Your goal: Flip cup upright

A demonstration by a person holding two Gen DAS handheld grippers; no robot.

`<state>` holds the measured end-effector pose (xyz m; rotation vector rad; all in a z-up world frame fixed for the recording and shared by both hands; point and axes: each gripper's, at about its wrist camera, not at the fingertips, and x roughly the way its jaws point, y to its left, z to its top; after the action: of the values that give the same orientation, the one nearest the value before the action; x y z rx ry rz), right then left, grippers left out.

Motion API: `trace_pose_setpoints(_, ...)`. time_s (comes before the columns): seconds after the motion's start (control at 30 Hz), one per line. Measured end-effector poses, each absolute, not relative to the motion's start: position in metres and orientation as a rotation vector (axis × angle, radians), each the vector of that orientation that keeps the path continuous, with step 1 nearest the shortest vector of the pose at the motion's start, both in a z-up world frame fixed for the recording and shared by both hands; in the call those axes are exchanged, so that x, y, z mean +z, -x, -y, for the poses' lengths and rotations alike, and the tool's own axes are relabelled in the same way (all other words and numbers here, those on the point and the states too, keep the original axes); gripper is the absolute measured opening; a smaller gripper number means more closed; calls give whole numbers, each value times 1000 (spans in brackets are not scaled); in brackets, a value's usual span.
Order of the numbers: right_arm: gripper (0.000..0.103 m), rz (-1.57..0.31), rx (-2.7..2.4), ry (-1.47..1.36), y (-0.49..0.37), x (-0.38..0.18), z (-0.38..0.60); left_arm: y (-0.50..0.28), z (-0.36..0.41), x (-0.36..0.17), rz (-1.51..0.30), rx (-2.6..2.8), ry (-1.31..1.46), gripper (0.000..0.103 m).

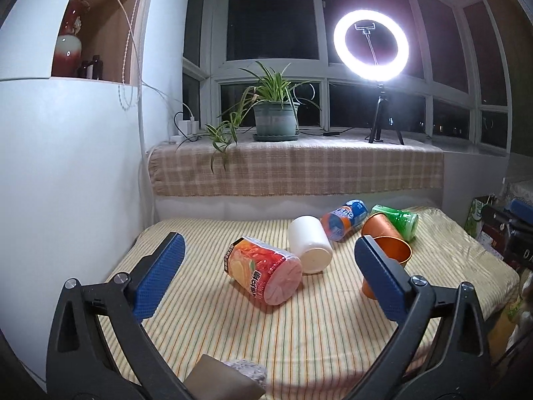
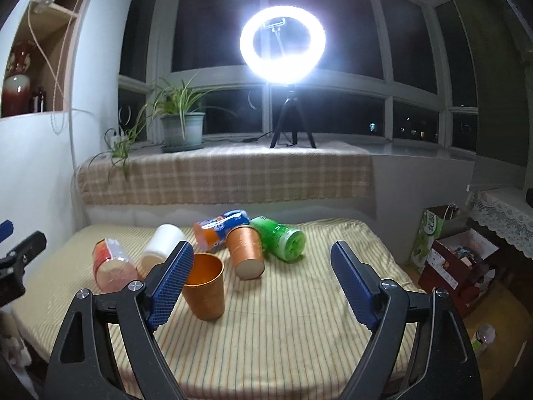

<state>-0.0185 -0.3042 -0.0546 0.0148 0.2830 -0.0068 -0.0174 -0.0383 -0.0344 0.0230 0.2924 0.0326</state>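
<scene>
Left gripper (image 1: 269, 271): blue pads spread wide, holding nothing. Between them, beyond the tips, a red printed cup (image 1: 263, 271) lies on its side on the striped cloth (image 1: 299, 340). Right gripper (image 2: 261, 281): pads spread wide, empty. An upright orange cup (image 2: 204, 286) stands just beside its left finger (image 2: 171, 283). Farther out lie a second orange cup (image 2: 246, 251), a white cup (image 2: 161, 246), a blue-orange can (image 2: 220, 230) and a green can (image 2: 278, 238).

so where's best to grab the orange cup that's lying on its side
Grip the lying orange cup across its mid wall, right gripper coming from above. Its base faces the camera, and the green can crowds one side.
</scene>
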Motion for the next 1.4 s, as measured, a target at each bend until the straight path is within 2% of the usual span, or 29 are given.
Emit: trace_pose_setpoints(1.4,85,-251,-20,-21,22,-53,305,20,46,-36,-336,27,-12,103)
